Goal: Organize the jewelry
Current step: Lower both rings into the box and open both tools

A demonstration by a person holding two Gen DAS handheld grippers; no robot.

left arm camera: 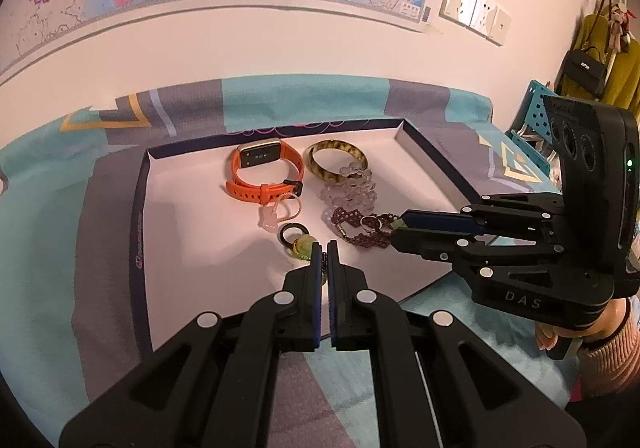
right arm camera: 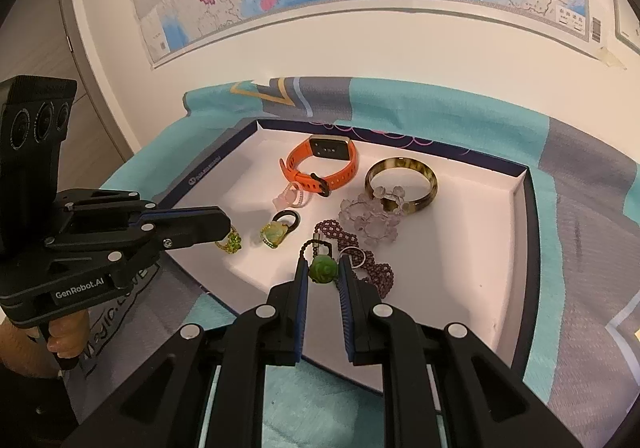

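The white tray (right arm camera: 508,232) is holding the jewelry. The right gripper (right arm camera: 323,268) is pinching a green rose ring (right arm camera: 322,270). The left gripper (left arm camera: 325,254), squeezed together, is gripping a tiny green-stone ring (right arm camera: 231,244). Both look light, hard and slippery.

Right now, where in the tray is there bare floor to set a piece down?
Bare floor lies along the tray wall left of the orange watch, and right of the amber bangle toward the far-right corner. Crowded: the middle, around the rings and bead bracelets.
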